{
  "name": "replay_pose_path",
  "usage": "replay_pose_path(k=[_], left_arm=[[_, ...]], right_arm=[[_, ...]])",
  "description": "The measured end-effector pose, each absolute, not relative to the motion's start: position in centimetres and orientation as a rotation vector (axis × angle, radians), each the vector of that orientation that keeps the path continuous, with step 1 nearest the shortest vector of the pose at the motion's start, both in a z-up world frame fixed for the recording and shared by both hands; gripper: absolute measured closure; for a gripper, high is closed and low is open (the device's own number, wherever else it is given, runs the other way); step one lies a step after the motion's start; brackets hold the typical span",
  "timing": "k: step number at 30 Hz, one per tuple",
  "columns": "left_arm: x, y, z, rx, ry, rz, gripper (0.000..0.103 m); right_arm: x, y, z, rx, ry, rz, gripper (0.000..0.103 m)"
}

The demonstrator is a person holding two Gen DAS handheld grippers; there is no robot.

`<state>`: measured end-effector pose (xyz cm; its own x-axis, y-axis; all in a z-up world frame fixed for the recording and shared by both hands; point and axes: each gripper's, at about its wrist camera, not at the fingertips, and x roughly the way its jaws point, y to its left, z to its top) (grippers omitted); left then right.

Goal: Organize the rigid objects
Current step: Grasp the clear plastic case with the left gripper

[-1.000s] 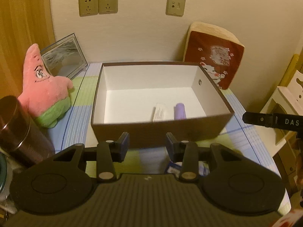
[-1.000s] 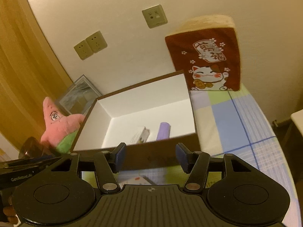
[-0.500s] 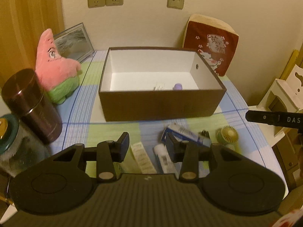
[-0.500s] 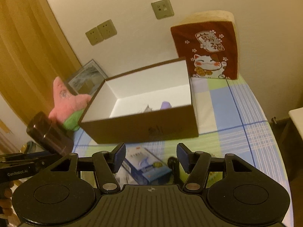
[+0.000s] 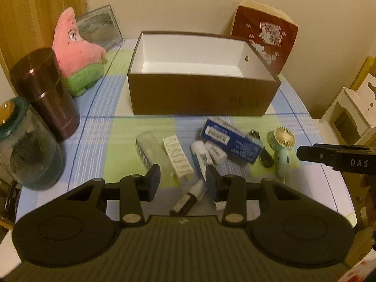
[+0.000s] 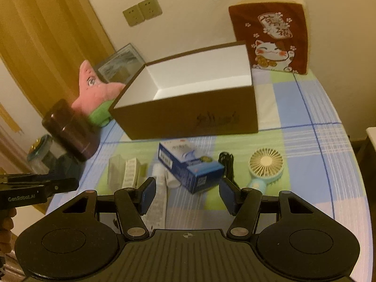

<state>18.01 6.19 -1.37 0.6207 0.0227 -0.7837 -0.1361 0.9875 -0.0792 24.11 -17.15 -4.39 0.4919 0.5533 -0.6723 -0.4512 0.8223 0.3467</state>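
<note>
Both grippers are hanging over the checked tablecloth [image 6: 305, 155] with jaws parted and nothing clamped. The left gripper [image 5: 182, 179] is hovering just above the clutter: a dark-capped tube [image 5: 188, 199] is lying right between its fingers, with a white ribbed strip [image 5: 177, 156] and a clear tube [image 5: 152, 151] just ahead of its left finger and small white bottles [image 5: 206, 152] ahead of the right one. The right gripper [image 6: 186, 193] is sitting released too, its fingers framing the blue carton [image 6: 188, 166] just beyond the tips. Off that gripper's right finger, a black cable [image 6: 226, 164] and the little mint hand fan [image 6: 264, 164] are lying side by side. Beyond all the loose items the brown box [image 6: 188, 115] is standing open, white inside; its floor is mostly hidden by the near wall. To the left of the box a dark canister [image 5: 44, 91], a glass jar [image 5: 28, 150] and a pink starfish plush [image 5: 77, 54] are waiting. Behind the box, a red cat-print cushion [image 6: 272, 37] is leaning on the wall.
</note>
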Motion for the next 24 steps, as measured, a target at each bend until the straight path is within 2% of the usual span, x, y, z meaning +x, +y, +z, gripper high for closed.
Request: replay_pose_path(k=[24], left_arm=[[19.2, 7.3, -6.2, -0.173, 0.978, 0.117, 0.064]], right_arm=[[24.8, -11.8, -8.8, 0.068, 0.965, 0.650, 0.043]])
